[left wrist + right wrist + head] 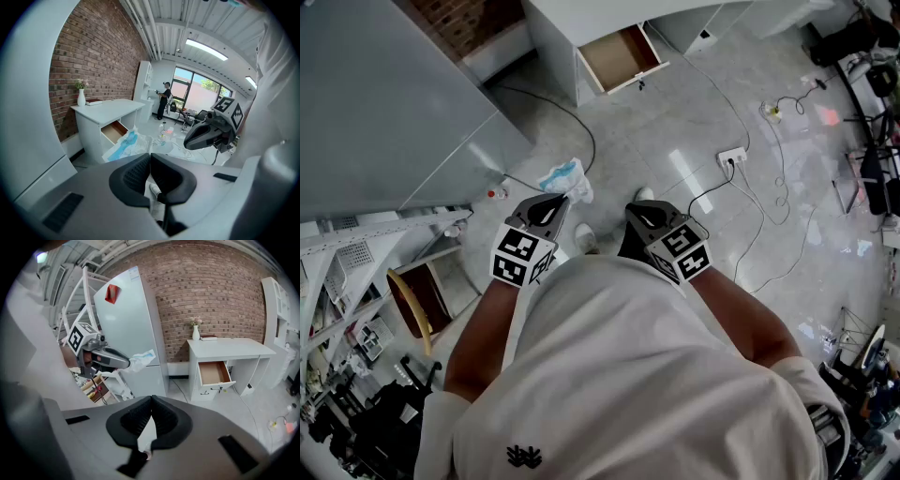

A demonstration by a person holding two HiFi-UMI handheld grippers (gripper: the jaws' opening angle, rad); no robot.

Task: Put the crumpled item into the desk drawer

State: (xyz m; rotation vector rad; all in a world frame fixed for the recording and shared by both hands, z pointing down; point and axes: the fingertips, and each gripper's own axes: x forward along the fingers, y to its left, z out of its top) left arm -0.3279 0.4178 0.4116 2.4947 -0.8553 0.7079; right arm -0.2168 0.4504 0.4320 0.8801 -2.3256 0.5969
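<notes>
The crumpled item (565, 177), a white and blue wad, sticks out from the tips of my left gripper (553, 202), which is shut on it above the floor. In the left gripper view it (123, 145) shows just beyond the closed jaws. From the right gripper view the left gripper (123, 363) holds the wad (142, 358) in front of the fridge. My right gripper (639, 215) hangs beside it, shut and empty. The white desk (229, 348) stands ahead by the brick wall, its drawer (622, 56) pulled open and bare inside.
A tall grey fridge (384, 103) fills the left. Cables and a power strip (732, 156) lie on the shiny floor to the right. A white rack (342, 272) stands at lower left. A vase (196, 333) sits on the desk. A person (164, 101) stands far off.
</notes>
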